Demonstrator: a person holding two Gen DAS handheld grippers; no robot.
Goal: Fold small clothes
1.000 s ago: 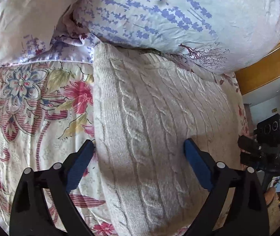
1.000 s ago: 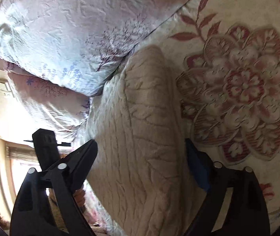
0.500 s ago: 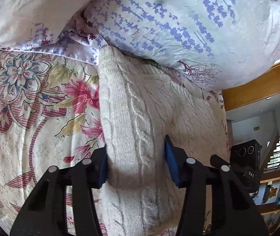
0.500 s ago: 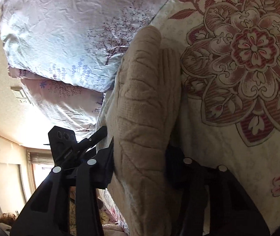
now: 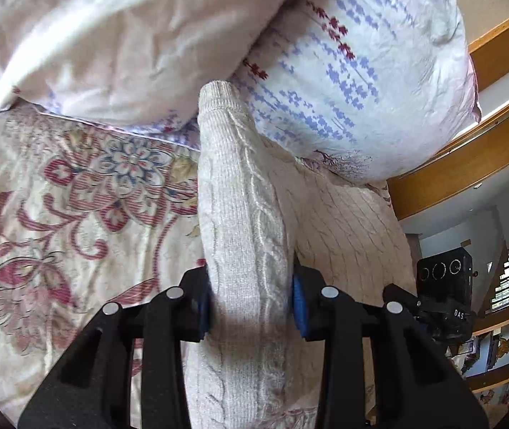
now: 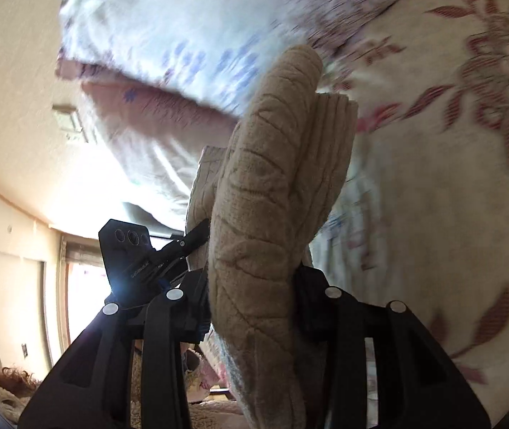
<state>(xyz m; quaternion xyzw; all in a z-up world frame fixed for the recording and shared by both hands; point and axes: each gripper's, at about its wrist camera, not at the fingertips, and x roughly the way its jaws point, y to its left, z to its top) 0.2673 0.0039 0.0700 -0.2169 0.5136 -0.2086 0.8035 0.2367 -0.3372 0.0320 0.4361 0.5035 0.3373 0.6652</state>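
Your left hand-held gripper [image 5: 250, 309] is pinching a bunched fold of the cream cable-knit sweater [image 5: 243, 221] between its blue pads, lifting that edge above the floral bedspread [image 5: 75, 214]. The sweater's far end is reaching the lavender-print pillow [image 5: 354, 71].

Your right hand-held gripper [image 6: 252, 302] is clamping the sweater's other edge [image 6: 272, 186], which is standing up in thick folded layers above the bedspread [image 6: 451, 196]; this view is blurring.

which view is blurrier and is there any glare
Right wrist view: motion blur smears the pillow and bedspread, with window glare at lower left. Left wrist view: mostly sharp, evenly lit, sweater knit crisp.
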